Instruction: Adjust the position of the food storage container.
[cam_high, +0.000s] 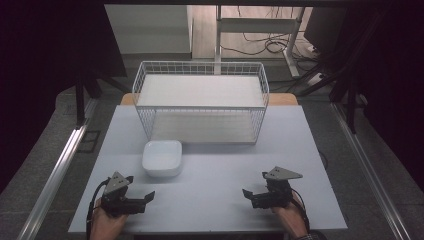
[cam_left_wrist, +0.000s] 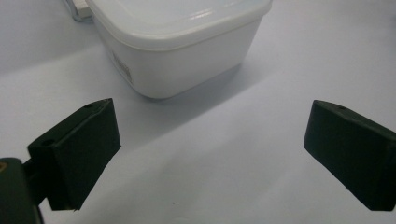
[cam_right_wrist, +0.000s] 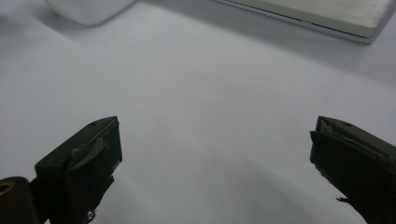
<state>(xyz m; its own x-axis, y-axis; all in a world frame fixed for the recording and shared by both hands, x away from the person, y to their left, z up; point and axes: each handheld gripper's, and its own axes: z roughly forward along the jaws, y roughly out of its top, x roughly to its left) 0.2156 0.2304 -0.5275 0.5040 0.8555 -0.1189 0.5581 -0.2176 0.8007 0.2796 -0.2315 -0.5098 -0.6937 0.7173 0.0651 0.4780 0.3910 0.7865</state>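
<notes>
Container | ahead of left tool, near | untouched

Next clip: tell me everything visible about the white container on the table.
The white container is a squarish tub with rounded corners, seemingly glossy plastic, with a closed lid whose rim overhangs the walls. One wall bears a small faint mark, too blurred to read. It stands upright on the pale table, just in front of the wire basket, apart from it as far as the views show. Nothing grips it; the left gripper is nearest, fingers spread and clear of it.
</notes>
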